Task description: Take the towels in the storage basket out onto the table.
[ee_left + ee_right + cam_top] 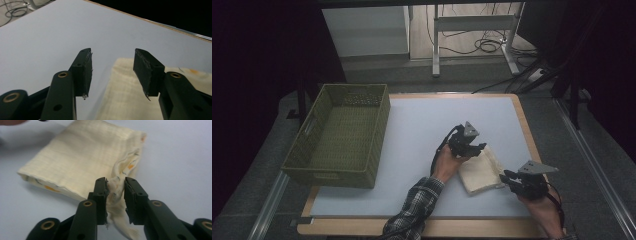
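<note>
At the far left of my table [412, 125] stands the green woven basket [339, 134], its long side running away from me along the table's left edge; it is well apart from both of my hands.

Right of the middle, my left gripper [473, 148] hangs over the left edge of the folded cream cloth [482, 170]. In the left gripper view its 2 jaws stand spread with clear space between them; the cloth [125, 95] lies flat on the white tabletop [50, 37] below the gap, and neither pad touches it. My left hand [447, 165] sits just beside the cloth's left side, the plaid sleeve [417, 207] trailing back to the table's near edge.

The cloth itself lies on the right half of the table, near the front, folded into a rough rectangle, with small orange marks showing at its edges in the right gripper view.

Farthest right, my right gripper [510, 176] meets the cloth's right corner. In the right gripper view the 2 jaws stand only a little apart with a bunched, crumpled corner of the cloth [82, 160] between them; the fabric fills the gap and touches both pads, so I read it as a light pinch on that corner. The rest of the cloth spreads away from the jaws, flat on the tabletop [180, 152].
</note>
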